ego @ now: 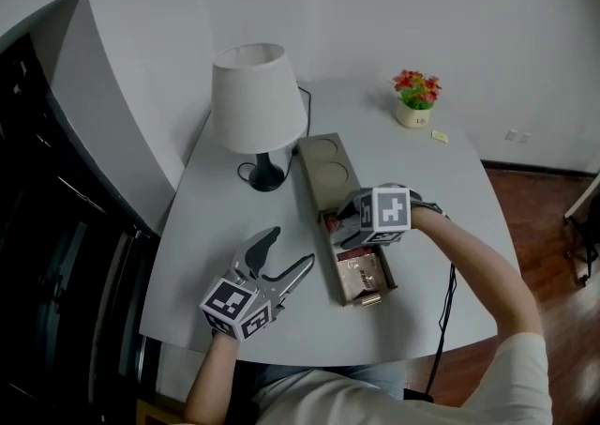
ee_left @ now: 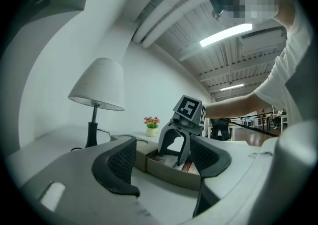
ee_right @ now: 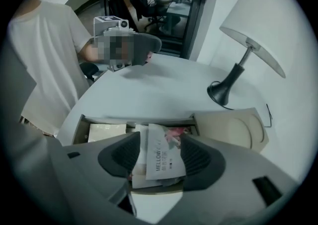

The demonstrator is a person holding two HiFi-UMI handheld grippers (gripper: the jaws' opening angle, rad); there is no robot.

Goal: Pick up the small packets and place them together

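Your right gripper point(ego: 347, 226) points steeply down into the packet compartment of the long beige tray point(ego: 323, 196), at the middle of the tray's length. Its jaws are partly apart and straddle a white packet printed "MELLOW" point(ee_right: 164, 157). The right pad meets the packet's edge. A sliver of space shows at the left pad, so the jaws do not appear to be clamped on it.

The packet lies on top of other small packets point(ee_right: 107, 132) in the same compartment. Its long axis runs along the gap between your jaws and roughly crosswise to the tray's length, so the jaws would shut across its narrow width. That alignment looks right for a pinch. The risk is catching the packet underneath as well.

Your left gripper point(ego: 291, 251) rests level on the table just left of the tray's near end. Its jaws are wide apart with nothing between them, and it faces the tray. The right hand is clearly the nearer one to the packet.
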